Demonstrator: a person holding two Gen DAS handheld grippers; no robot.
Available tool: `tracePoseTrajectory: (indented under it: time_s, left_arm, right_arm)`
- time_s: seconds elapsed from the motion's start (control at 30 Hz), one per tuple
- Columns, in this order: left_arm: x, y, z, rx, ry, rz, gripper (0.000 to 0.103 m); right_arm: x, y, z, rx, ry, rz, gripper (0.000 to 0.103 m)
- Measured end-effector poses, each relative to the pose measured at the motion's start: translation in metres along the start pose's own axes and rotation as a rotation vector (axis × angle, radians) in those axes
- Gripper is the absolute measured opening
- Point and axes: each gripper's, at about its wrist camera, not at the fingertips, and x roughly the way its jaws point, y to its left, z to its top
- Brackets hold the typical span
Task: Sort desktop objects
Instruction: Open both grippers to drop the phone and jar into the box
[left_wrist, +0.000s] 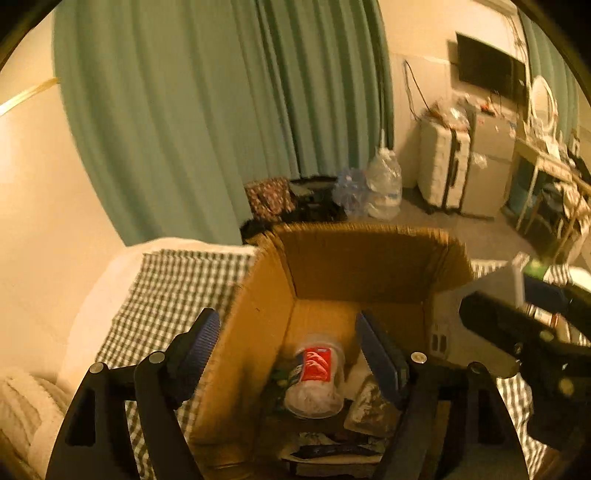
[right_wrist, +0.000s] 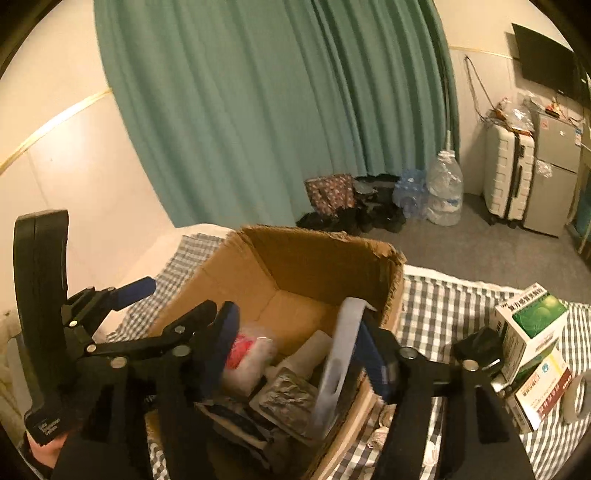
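sitting open on the checked cloth (right_wrist: 443, 306), the cardboard box (left_wrist: 255, 332) already held a clear plastic jar (left_wrist: 314, 373) with a red label lying on its side, foil packets (right_wrist: 286, 400) and other bits at the bottom. a pale flat strip (right_wrist: 338, 365) leaned against the box's right wall, touching the right finger of the right gripper (right_wrist: 299, 350), whose fingers stood spread with nothing pinched between them. the left gripper (left_wrist: 288, 350) hovered over the box mouth, its blue pads (left_wrist: 205, 343) wide apart and holding nothing. just right of the box, medicine cartons (right_wrist: 532, 332) and a roll of tape (right_wrist: 576, 397) waited on the cloth. behind it all hung a green curtain (right_wrist: 258, 110), with a white suitcase (right_wrist: 508, 173) by the far wall.
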Motion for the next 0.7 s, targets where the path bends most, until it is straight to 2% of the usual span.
tracePoseTrajectory:
  time_s: [0.13, 0.27, 0.33, 0.4, 0.47, 0.6, 0.7]
  left_arm:
    - [-0.014, 0.016, 0.007, -0.051, -0.038, 0.001, 0.082]
    - [-0.007, 0.026, 0.007, -0.089, -0.016, 0.020, 0.083]
    - [-0.005, 0.025, 0.006, -0.090, -0.007, 0.009, 0.083]
    - [-0.004, 0.023, 0.005, -0.082, -0.008, 0.010, 0.083]
    - [-0.006, 0.021, 0.005, -0.078, -0.013, 0.003, 0.083]
    - [-0.007, 0.018, 0.005, -0.075, -0.016, -0.003, 0.083]
    - [-0.009, 0.015, 0.007, -0.075, -0.023, -0.009, 0.083]
  right_arm:
    - [0.000, 0.011, 0.006, -0.035, -0.008, 0.020, 0.071]
    - [0.009, 0.022, 0.006, -0.093, 0.074, 0.015, 0.091]
    - [0.024, 0.023, 0.004, -0.108, 0.184, 0.018, 0.091]
    - [0.034, 0.018, 0.000, -0.064, 0.237, 0.041, 0.091]
    - [0.038, 0.014, -0.004, -0.029, 0.247, 0.058, 0.091]
    - [0.035, 0.017, -0.006, -0.079, 0.245, 0.043, 0.091]
    - [0.027, 0.014, -0.004, -0.069, 0.221, 0.037, 0.091]
